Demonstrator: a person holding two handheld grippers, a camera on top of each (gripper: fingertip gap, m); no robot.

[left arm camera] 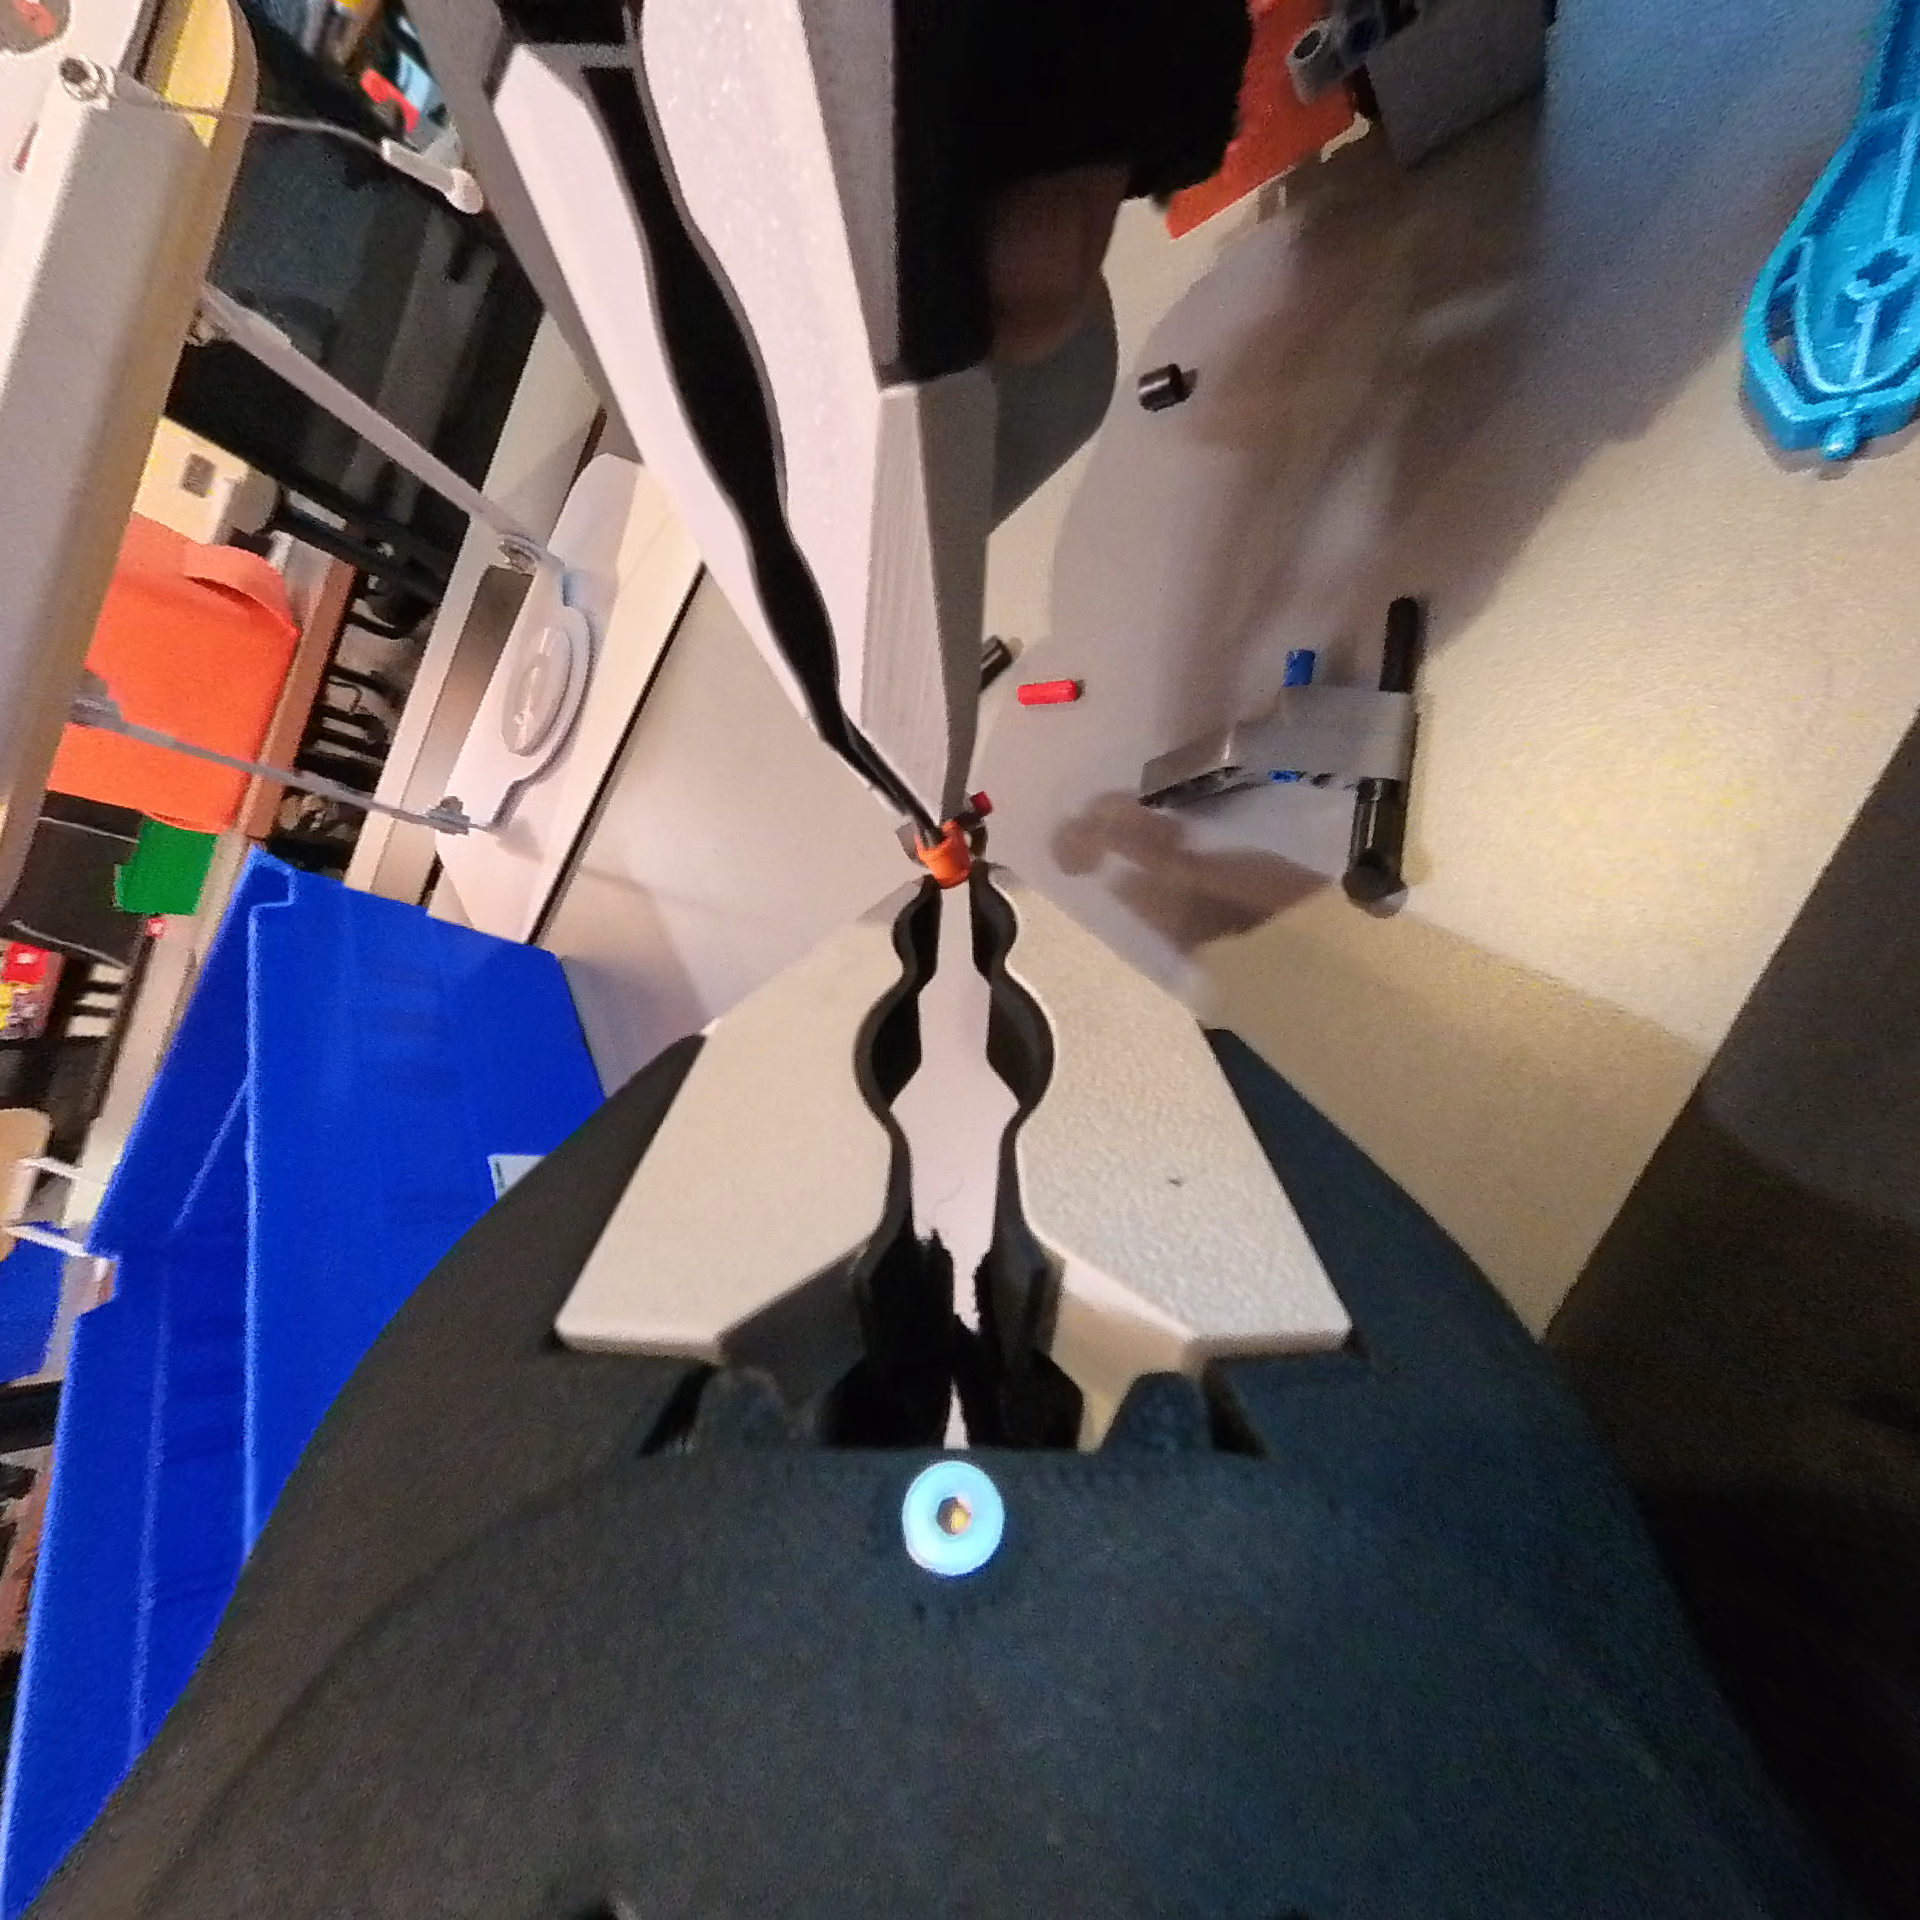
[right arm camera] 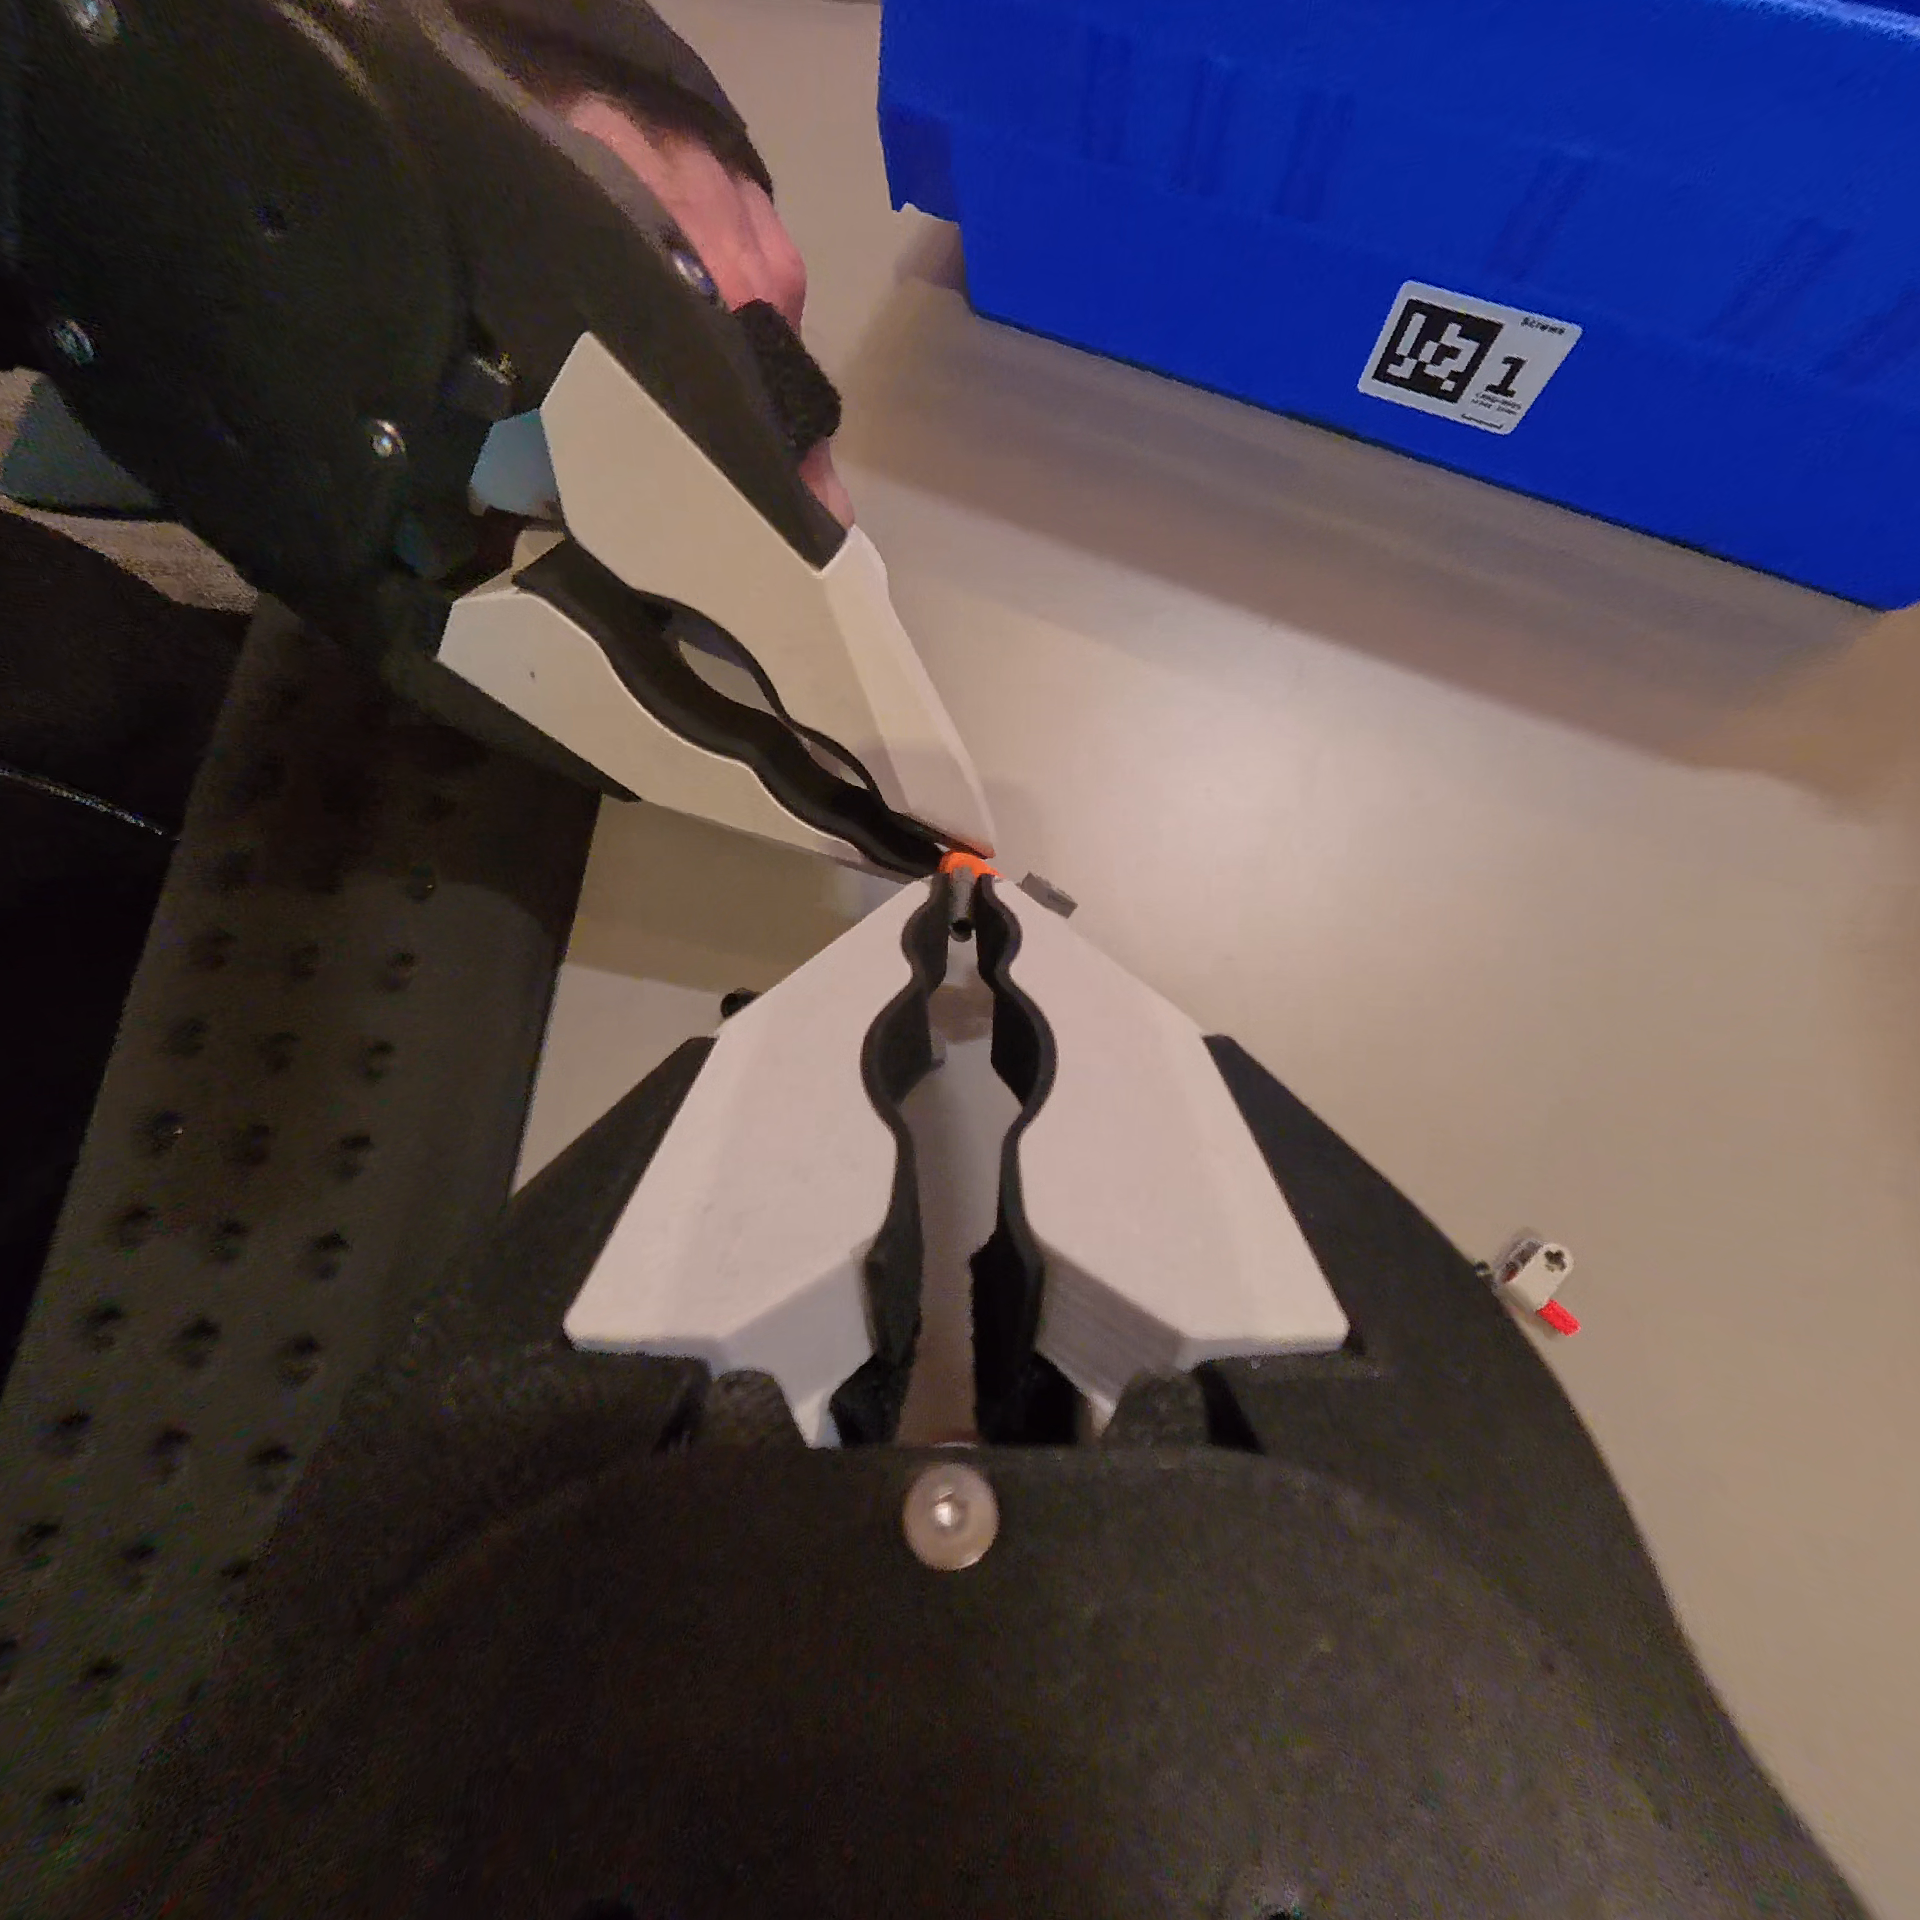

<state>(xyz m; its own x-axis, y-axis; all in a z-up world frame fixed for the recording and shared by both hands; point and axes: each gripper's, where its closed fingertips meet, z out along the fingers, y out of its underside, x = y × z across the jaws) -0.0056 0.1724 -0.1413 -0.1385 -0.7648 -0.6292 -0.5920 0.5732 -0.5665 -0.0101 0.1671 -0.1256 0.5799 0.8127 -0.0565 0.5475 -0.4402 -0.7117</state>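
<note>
Left wrist view | left gripper (left arm camera: 948,883) pinches orange bush (left arm camera: 945,854) | right gripper (right arm camera: 961,896) nips grey pin (right arm camera: 962,904), seemingly | skewed push could pop either loose

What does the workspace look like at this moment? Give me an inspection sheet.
Surface: pale table, mostly bare.
Job's things: small orange ring and dark pin, meeting tip to tip.
Clutter: blue bin, grey part with black rod, red peg, turquoise frame, grey-and-red piece, black perforated board.
Grippers: left gripper appears shut on the orange ring; right gripper shut on the pin; tips almost touching.
Cables: nothing seen.
Surroundings: shelves with an orange box; a person's hand behind the left gripper.
</note>
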